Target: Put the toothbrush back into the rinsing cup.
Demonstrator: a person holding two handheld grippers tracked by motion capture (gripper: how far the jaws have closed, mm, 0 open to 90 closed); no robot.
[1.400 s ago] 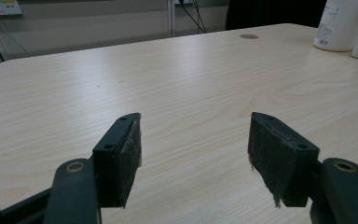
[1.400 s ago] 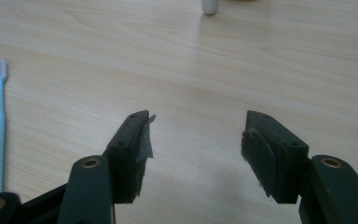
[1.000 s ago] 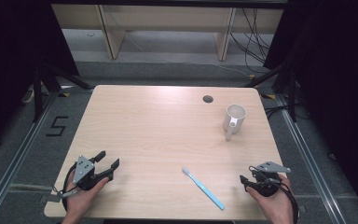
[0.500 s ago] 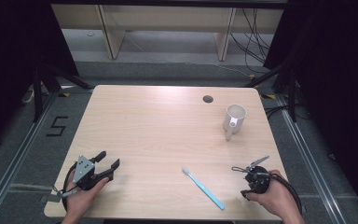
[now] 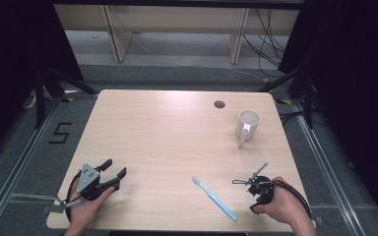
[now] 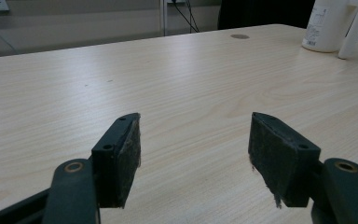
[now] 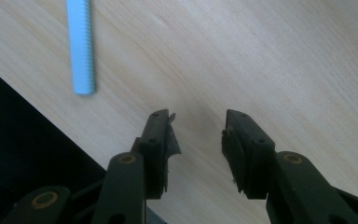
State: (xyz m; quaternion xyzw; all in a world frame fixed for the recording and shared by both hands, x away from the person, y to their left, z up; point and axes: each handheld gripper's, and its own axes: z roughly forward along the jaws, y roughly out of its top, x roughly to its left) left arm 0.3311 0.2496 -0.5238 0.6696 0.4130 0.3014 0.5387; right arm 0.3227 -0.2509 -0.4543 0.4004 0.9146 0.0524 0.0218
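Your left gripper (image 5: 112, 173) sits near the front left corner of the bench (image 5: 167, 137), held in your left hand (image 5: 86, 209), and it points out across the wood toward the far right. Its fingers (image 6: 121, 158) stand wide apart with nothing between them but bare bench top; in the left gripper view the mug (image 6: 328, 23) shows far off at the upper right, with the small dark hole (image 6: 239, 36) in the bench surface to its left.

Your right gripper (image 5: 248, 182) is near the front right corner, held in your right hand (image 5: 283, 209) and turned toward the left, toward the toothbrush (image 5: 214, 197). Its fingers (image 7: 158, 149) are apart too, with a narrower gap than the left pair, and they hold nothing. In the right gripper view they hang over bare wood close to the bench's front edge, and the end of the toothbrush's blue handle (image 7: 80, 46) lies ahead of them, off to one side and not touching.

The toothbrush lies flat on the bench between your two grippers, nearer the right one, slanted with its white head toward the middle of the bench and its blue handle toward the front edge. The white mug (image 5: 246, 125) stands upright at the far right, its handle facing you, well apart from both grippers.
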